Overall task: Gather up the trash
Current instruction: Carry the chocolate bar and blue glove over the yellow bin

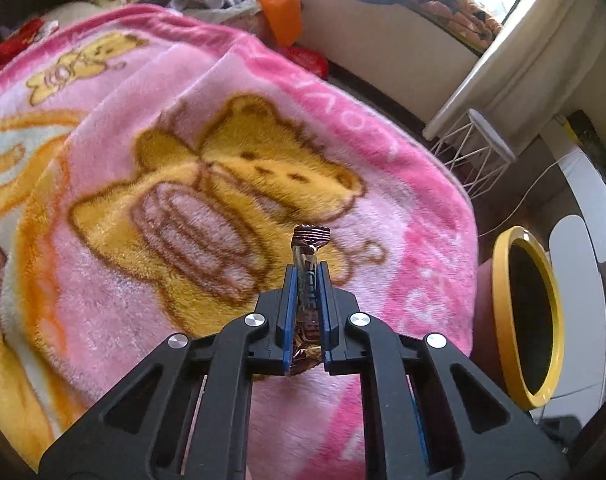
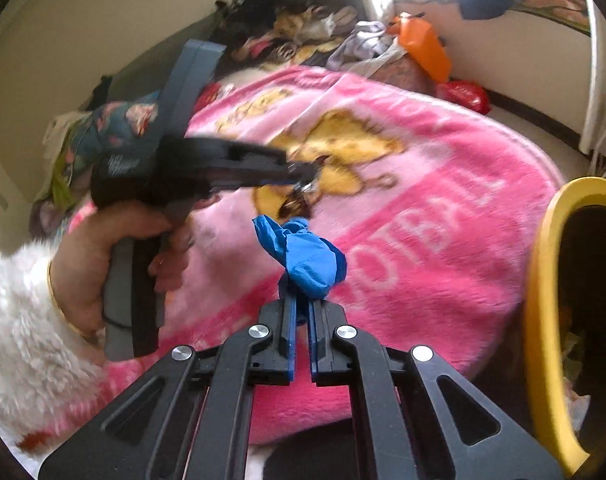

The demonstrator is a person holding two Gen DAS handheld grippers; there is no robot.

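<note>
My left gripper (image 1: 307,270) is shut on a brown candy wrapper (image 1: 308,256) and holds it above the pink bear blanket (image 1: 143,160). In the right wrist view the left gripper (image 2: 303,172) shows with the wrapper (image 2: 301,190) hanging from its tip. My right gripper (image 2: 301,304) is shut on a crumpled blue glove (image 2: 307,256), also above the blanket (image 2: 423,220). A yellow-rimmed trash bin (image 1: 527,320) stands right of the bed; it also shows at the right edge of the right wrist view (image 2: 547,300), with some trash inside.
An orange bag (image 1: 281,8) and a red bag (image 1: 309,60) lie at the far bed edge among piled clothes (image 2: 295,28). A white wire basket (image 1: 475,152) stands by a white table (image 1: 531,60). A white cable (image 1: 519,200) runs across the floor.
</note>
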